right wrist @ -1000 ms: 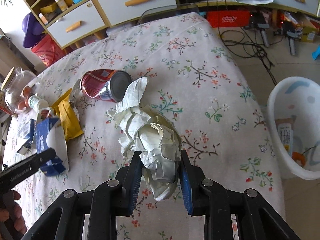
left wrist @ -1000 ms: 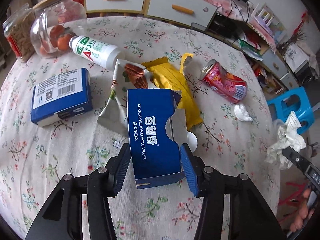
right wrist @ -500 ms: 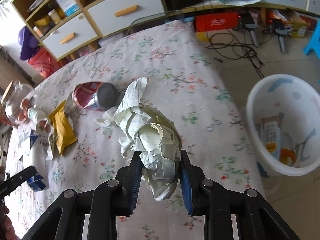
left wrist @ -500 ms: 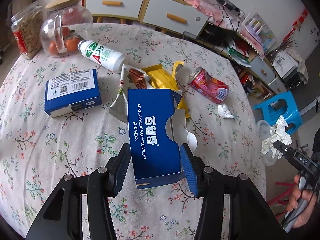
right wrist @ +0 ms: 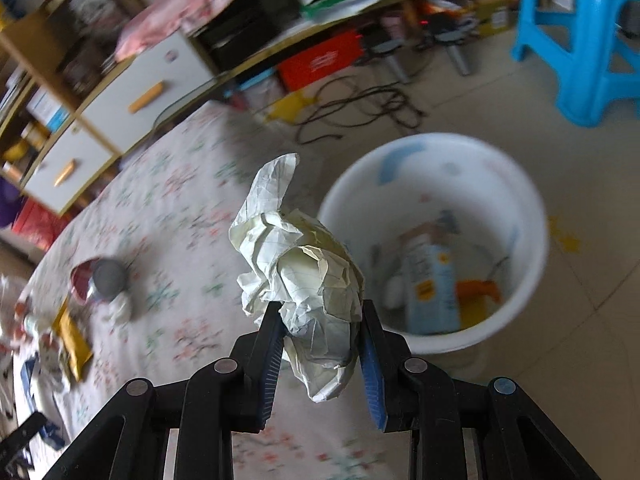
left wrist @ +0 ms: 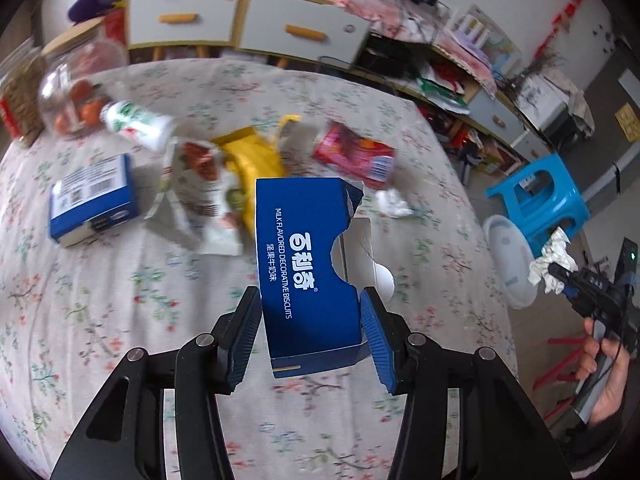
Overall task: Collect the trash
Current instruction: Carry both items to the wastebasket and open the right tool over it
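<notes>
Between the blue pads of the left gripper (left wrist: pixel 311 338), clamped on both sides, sits the torn blue biscuit box (left wrist: pixel 308 264), lifted clear above the floral tablecloth (left wrist: pixel 100 300). The right gripper (right wrist: pixel 322 344) pinches the crumpled paper wad (right wrist: pixel 308 276) between narrowly set jaws, over the table's edge and just beside the white bin (right wrist: pixel 436 240) on the floor. That bin holds a light-blue carton (right wrist: pixel 430 292) and something orange; the rest is too blurred to tell. Both grippers angle steeply downward. Seen from the left wrist, a hand (left wrist: pixel 604 372) grips the right tool's handle.
</notes>
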The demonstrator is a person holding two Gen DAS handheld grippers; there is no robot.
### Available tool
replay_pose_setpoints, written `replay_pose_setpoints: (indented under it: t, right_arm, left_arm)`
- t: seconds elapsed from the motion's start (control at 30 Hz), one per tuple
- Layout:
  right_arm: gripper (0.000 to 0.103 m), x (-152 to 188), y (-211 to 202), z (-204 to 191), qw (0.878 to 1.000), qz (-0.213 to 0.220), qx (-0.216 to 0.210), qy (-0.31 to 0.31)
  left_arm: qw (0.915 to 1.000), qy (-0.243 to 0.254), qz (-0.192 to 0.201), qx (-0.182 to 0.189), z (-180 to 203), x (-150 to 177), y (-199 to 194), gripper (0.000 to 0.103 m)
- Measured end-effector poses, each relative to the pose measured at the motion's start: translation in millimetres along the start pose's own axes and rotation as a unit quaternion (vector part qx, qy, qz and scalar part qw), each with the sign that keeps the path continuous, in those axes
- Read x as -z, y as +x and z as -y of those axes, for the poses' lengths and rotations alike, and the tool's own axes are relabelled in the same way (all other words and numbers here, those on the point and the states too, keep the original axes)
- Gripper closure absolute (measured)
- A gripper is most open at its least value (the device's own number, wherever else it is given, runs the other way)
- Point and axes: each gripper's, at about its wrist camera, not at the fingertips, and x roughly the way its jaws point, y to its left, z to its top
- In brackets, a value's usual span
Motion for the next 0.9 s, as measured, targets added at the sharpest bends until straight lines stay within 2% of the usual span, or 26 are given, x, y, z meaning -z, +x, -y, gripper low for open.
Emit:
replay_pose_setpoints:
  t: [0.23,0.27,0.33,0.47,0.73,0.9]
  right_arm:
    - [0.064,-15,6,35,0.999,0.003,0.02,0.03]
    - [0.052,-17,7,40,0.999,0.003,0.025,0.034]
    - [0.039,-18,9,47,0.999,-0.001,0.027,0.043]
    - [0.038,-20,4,59,0.998,0.002,0.028,0.052]
    - [0.036,-12,-15,92,0.997,0.005,0.059,0.056]
    - [0.034,-7,-31,115,0.995,0.017,0.074,0.062]
  left_arm:
    - [0.9981,0.06,-0.011,0.009,53,-3,15,0.05]
    - [0.9976,0.067,-0.014,0.012,61,-4,17,0.05]
    - [0.9966,0.077,-0.018,0.02,78,-7,24,0.05]
    - [0.9937,0.102,-0.025,0.039,120,-14,40,0.05]
    - [0.9834,0.157,-0.049,0.078,207,-10,84,0.05]
    - [0.9789,0.168,-0.062,0.098,249,-9,113,0.05]
